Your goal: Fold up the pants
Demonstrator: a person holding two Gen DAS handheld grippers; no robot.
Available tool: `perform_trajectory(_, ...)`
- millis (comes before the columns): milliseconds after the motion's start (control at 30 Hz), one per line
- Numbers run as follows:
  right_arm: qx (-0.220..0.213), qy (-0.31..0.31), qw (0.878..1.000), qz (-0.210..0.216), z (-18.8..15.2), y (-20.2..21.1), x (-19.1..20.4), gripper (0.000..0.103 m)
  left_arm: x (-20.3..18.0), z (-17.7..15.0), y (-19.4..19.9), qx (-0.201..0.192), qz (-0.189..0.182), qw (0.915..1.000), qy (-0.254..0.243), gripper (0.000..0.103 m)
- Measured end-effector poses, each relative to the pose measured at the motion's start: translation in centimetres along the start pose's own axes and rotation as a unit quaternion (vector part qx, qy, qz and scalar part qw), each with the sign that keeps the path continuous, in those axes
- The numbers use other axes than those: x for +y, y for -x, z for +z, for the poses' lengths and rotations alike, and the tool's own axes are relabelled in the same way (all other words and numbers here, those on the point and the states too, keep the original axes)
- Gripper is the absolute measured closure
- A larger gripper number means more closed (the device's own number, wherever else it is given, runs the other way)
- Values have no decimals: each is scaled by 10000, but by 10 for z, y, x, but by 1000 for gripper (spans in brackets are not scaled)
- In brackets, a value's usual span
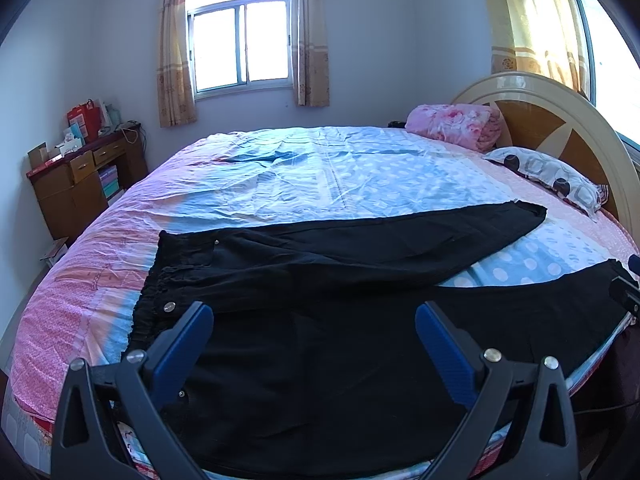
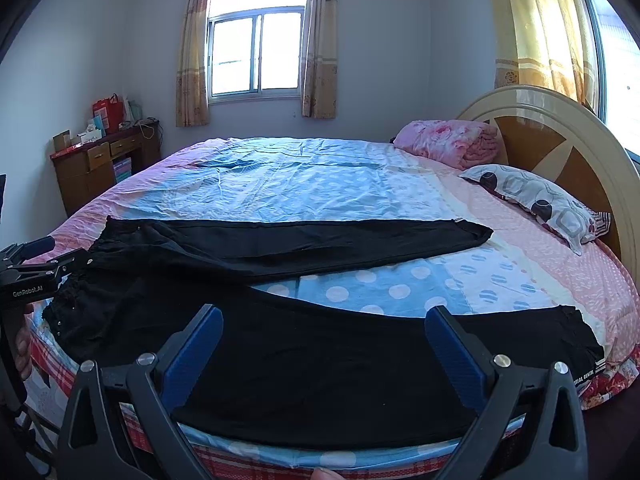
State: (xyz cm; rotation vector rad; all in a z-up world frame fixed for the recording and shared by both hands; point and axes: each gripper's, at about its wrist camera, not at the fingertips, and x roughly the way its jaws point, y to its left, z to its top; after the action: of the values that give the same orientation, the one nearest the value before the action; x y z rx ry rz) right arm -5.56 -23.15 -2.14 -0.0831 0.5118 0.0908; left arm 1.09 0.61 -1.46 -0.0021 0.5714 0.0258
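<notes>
Black pants (image 1: 320, 320) lie spread flat on the bed, waistband to the left, legs splayed apart to the right. They also show in the right wrist view (image 2: 304, 344). My left gripper (image 1: 314, 316) is open and empty, hovering over the upper part of the near leg, close to the waistband. My right gripper (image 2: 324, 320) is open and empty above the middle of the near leg. The left gripper also appears at the left edge of the right wrist view (image 2: 44, 258). The far leg's cuff (image 1: 528, 212) lies toward the pillow.
The bed (image 1: 320, 168) has a blue and pink dotted sheet. A patterned pillow (image 1: 552, 178) and a folded pink blanket (image 1: 456, 122) lie by the headboard (image 1: 568, 120). A wooden desk (image 1: 84, 184) with clutter stands at the left wall.
</notes>
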Motion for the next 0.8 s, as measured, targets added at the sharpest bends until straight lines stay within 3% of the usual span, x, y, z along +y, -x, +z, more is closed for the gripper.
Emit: perform_trajectory(800, 69, -7, 10000, -3, -3, -4, 0, 1, 0, 0, 0, -12, 6, 10000, -4, 0)
